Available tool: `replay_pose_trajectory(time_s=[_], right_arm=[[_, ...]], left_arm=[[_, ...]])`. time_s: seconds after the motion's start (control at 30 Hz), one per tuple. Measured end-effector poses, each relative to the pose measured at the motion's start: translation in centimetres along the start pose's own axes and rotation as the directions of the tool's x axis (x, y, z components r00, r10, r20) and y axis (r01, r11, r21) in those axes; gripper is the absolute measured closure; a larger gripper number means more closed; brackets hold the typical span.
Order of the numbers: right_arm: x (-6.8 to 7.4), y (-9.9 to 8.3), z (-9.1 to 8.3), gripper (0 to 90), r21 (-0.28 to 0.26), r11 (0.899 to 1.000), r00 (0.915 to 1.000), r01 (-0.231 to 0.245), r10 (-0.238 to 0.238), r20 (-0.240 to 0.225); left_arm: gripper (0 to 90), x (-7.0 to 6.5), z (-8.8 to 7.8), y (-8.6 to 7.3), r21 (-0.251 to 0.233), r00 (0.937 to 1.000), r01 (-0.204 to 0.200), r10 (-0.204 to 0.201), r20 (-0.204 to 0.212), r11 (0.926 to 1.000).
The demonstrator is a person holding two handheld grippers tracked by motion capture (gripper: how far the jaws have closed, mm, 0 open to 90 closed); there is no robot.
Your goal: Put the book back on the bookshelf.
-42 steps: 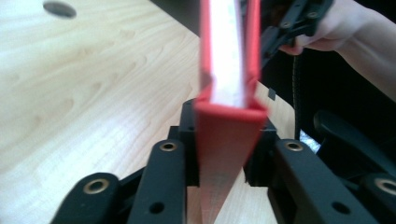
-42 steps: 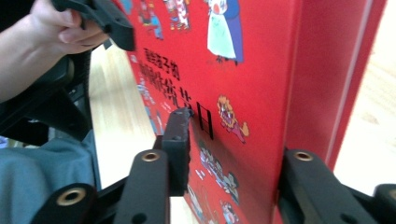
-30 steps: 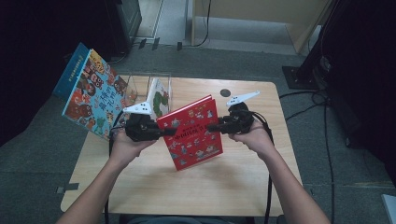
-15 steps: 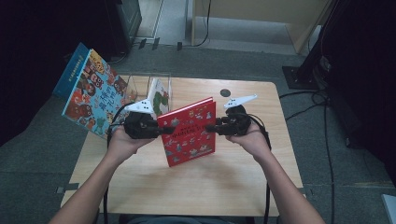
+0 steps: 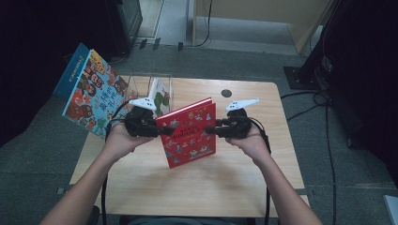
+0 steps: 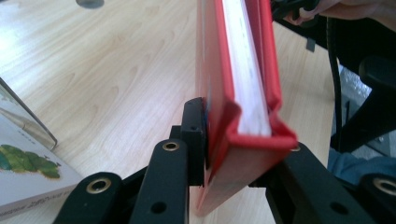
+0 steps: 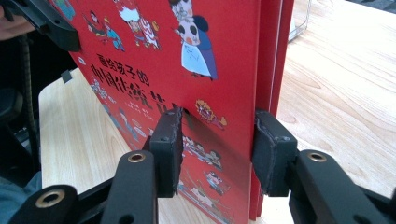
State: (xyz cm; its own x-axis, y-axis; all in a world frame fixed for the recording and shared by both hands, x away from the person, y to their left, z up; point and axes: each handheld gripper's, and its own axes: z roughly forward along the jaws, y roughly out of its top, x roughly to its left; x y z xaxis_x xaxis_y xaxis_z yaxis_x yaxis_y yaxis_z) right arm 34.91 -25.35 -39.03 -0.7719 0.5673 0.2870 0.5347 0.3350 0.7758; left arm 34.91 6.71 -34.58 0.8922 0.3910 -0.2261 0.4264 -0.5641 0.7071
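Note:
A red picture book [image 5: 190, 133] hangs above the wooden table [image 5: 234, 183], held from both sides. My left gripper [image 5: 160, 131] grips its left edge. In the left gripper view the book [image 6: 243, 93] stands edge-on between the jaws, one pad [image 6: 195, 135] against the cover. These jaws have just been opening a little, with the book still between them. My right gripper [image 5: 209, 131] grips the right edge. In the right gripper view the pads [image 7: 169, 149] sit on either side of the illustrated cover [image 7: 187, 56].
A clear plastic holder [image 5: 141, 84] at the table's back left holds a white and green book [image 5: 162, 96]. A large colourful book [image 5: 89, 93] leans beyond the table's left edge. A dark round spot [image 5: 226, 93] marks the back of the table. Cables trail at the right.
Almost nothing differs: the red book's right edge has drawn in slightly, and both hands keep their places.

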Motion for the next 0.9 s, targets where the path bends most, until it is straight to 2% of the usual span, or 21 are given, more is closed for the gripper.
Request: replay_pose_trajectory(time_s=[0.07, 0.27, 0.4, 0.47, 0.53, 0.7, 0.77, 0.9], right_arm=[[-0.1, -0.2, 0.0, 57.2, -0.006, 1.000, 0.9999, 0.014, -0.014, 0.007], [-0.4, -1.1, 0.2, 56.9, -0.013, 1.000, 1.0000, 0.004, -0.004, 0.006], [-0.2, -1.1, 0.2, 56.6, -0.015, 1.000, 0.9999, 0.012, -0.012, 0.008], [-0.2, -1.1, 0.2, 56.5, -0.016, 1.000, 0.9998, 0.016, -0.016, 0.007], [-0.1, -1.1, 0.2, 56.5, -0.014, 1.000, 0.9997, 0.021, -0.021, 0.010], [0.0, -1.1, 0.3, 55.1, -0.013, 1.000, 0.9996, 0.026, -0.026, 0.011], [0.0, -1.1, 0.3, 54.1, -0.015, 0.999, 0.9994, 0.031, -0.031, 0.014], [0.1, -1.1, 0.4, 52.2, -0.012, 0.999, 0.9992, 0.035, -0.035, 0.019]], left_arm=[[75.4, 0.0, 0.0, 0.4, 0.025, 1.0000, 0.001, -0.001, -0.004, 0.9997], [73.8, 0.0, -0.4, 1.7, 0.079, 1.0000, 0.003, -0.004, 0.009, 0.9968], [70.3, -0.3, -0.4, 3.2, 0.132, 1.0000, 0.006, -0.005, -0.006, 0.9912], [70.3, -0.5, -0.3, 3.9, 0.169, 0.9995, -0.003, 0.008, -0.031, 0.9856], [70.5, -0.6, -0.2, 4.7, 0.209, 0.9991, -0.007, 0.016, -0.039, 0.9779], [70.7, -0.6, 0.3, 6.4, 0.267, 0.9982, -0.004, 0.020, -0.056, 0.9637], [70.2, -0.6, 0.7, 6.9, 0.287, 0.9980, 0.014, 0.005, -0.063, 0.9580], [69.7, -0.3, 1.0, 7.8, 0.336, 0.9975, 0.025, -0.001, -0.071, 0.9416]])
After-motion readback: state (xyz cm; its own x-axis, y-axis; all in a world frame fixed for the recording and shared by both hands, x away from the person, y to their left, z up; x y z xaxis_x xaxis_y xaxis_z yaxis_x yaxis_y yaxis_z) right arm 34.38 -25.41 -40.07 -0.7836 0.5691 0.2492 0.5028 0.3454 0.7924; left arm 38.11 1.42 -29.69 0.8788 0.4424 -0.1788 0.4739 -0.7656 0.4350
